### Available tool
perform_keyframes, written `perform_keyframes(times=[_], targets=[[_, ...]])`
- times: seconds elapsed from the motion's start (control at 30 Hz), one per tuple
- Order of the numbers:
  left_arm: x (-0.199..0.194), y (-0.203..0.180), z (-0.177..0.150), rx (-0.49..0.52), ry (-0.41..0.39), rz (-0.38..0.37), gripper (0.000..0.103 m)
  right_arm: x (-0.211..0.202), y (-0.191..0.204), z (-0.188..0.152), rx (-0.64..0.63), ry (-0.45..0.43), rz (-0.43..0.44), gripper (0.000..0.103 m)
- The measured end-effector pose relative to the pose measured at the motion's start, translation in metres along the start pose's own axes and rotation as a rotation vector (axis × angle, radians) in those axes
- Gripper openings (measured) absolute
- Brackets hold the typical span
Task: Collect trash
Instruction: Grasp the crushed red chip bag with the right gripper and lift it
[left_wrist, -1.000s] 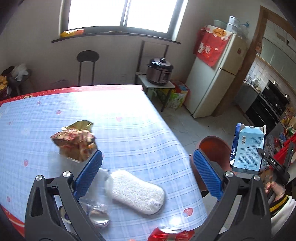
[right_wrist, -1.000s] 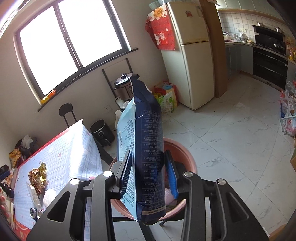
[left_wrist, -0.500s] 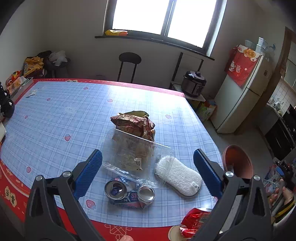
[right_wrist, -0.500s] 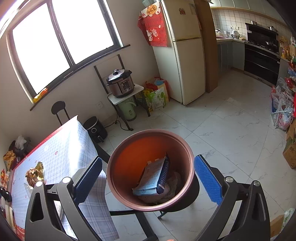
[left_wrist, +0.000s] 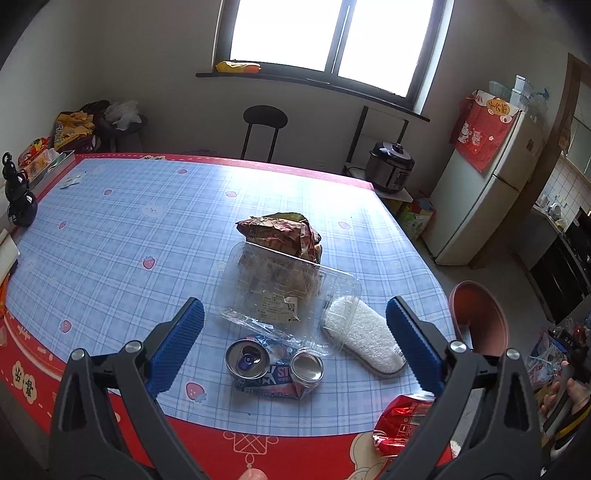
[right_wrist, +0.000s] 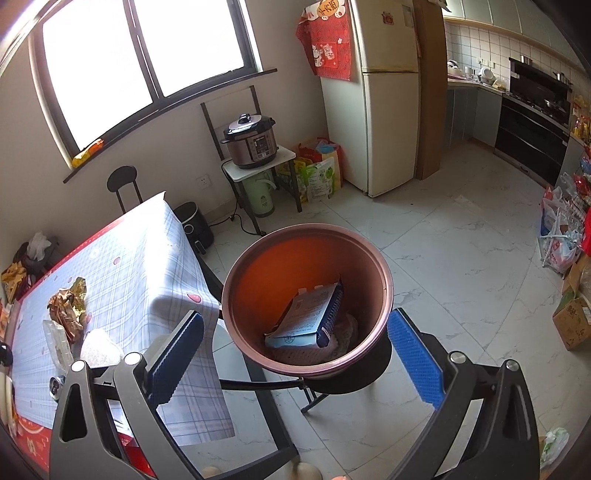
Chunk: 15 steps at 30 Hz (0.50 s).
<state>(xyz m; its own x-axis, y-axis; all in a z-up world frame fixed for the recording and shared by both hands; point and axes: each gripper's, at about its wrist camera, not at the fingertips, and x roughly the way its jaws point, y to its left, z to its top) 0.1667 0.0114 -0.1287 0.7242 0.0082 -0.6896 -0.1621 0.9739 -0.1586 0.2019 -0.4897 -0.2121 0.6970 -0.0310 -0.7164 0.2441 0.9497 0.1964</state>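
between our left gripper's wide-open jaws sits a clear clamshell, light, flimsy, slippery; we would pinch its rim. our right gripper gapes empty.

Home kitchen-dining room. Evidence: table w/ blue checked cloth, red border; cream fridge w/ red cloth hung over its top; electric pressure cooker on small side stand below window; tiled galley w/ dark cooker and hob at rear right; black stool by wall; marble-look floor tiles. Domestic clutter also fits: bags of goods beside the fridge and along the right wall, snack wrappers and drink cans on the table, brown-red bucket used as bin on a low stand.
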Motion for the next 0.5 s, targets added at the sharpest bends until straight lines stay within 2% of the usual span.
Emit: perform_keyframes(times=[0.2, 0.5], targets=[[0.005, 0.026, 0.009, 0.037, 0.017, -0.037, 0.097, -0.015, 0.027, -0.012, 0.019, -0.012, -0.035, 0.097], [0.017, 0.093, 0.024, 0.050, 0.024, -0.102, 0.097, -0.043, 0.106, -0.042, -0.014, -0.009, -0.084, 0.097]])
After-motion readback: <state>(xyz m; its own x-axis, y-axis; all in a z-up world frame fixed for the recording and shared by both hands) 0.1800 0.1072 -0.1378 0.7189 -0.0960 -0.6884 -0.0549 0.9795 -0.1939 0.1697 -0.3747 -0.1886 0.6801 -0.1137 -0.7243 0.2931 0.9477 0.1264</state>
